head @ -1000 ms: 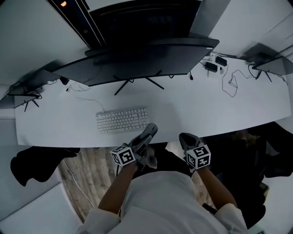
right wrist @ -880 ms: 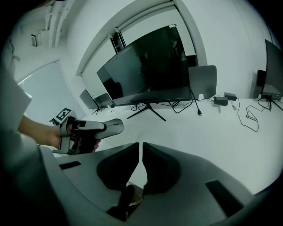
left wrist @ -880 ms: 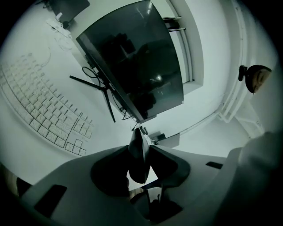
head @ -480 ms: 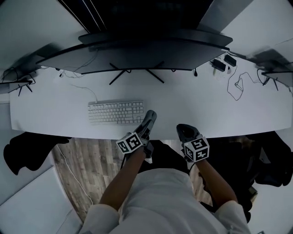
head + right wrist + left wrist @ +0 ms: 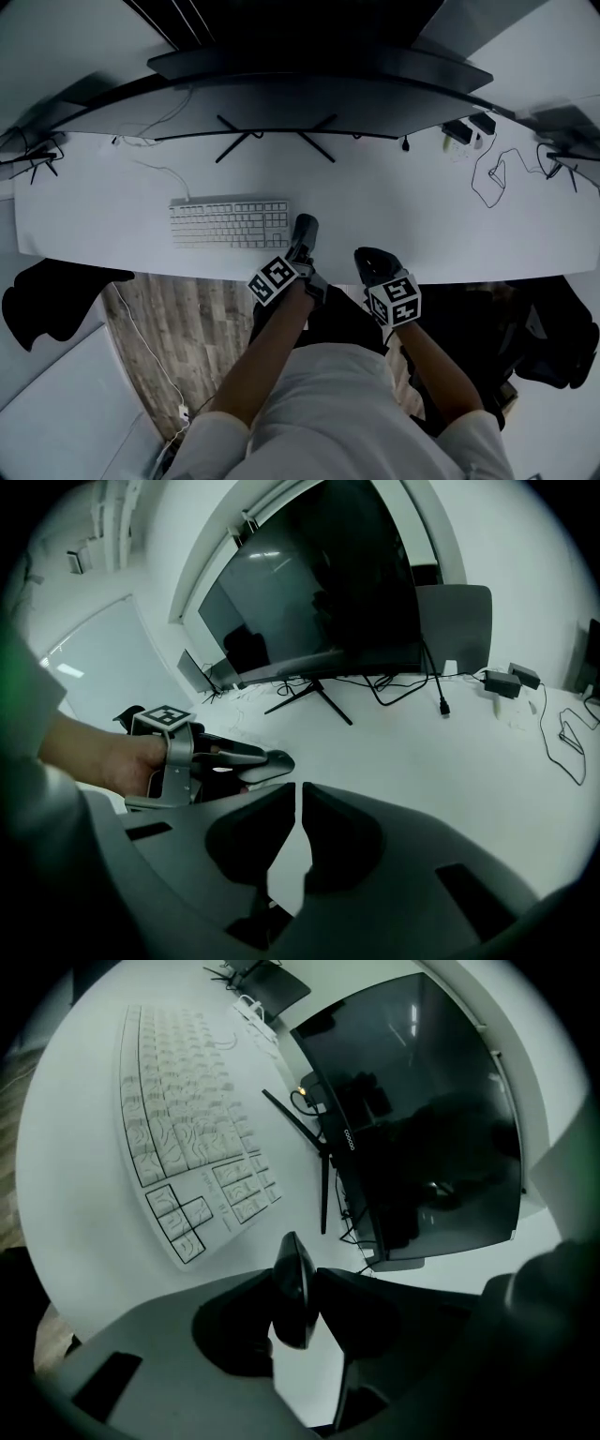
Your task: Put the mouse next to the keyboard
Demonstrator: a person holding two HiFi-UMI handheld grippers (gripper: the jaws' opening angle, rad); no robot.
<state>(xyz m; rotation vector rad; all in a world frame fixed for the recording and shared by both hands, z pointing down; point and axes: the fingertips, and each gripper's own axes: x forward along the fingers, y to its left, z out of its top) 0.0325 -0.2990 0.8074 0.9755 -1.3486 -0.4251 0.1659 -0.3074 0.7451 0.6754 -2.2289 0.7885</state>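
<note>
A white keyboard (image 5: pixel 230 223) lies on the white desk (image 5: pixel 403 211), left of centre. My left gripper (image 5: pixel 305 228) reaches over the front edge just right of the keyboard's right end and is shut on a dark mouse (image 5: pixel 293 1290), which stands on edge between the jaws. In the left gripper view the keyboard (image 5: pixel 187 1119) lies ahead and to the left. The right gripper view shows the mouse (image 5: pixel 270 760) at the left gripper's tip, low over the desk. My right gripper (image 5: pixel 368 261) hovers at the desk's front edge, shut with nothing in it.
A wide curved monitor (image 5: pixel 319 84) on a spread-leg stand (image 5: pixel 272 136) fills the back of the desk. Chargers (image 5: pixel 469 127) and a looped cable (image 5: pixel 492 178) lie at the back right. The keyboard's thin cable (image 5: pixel 159 169) runs back left.
My left gripper has moved forward with the mouse, from the desk's front edge to beside the keyboard's right end. The right gripper has come forward a little.
</note>
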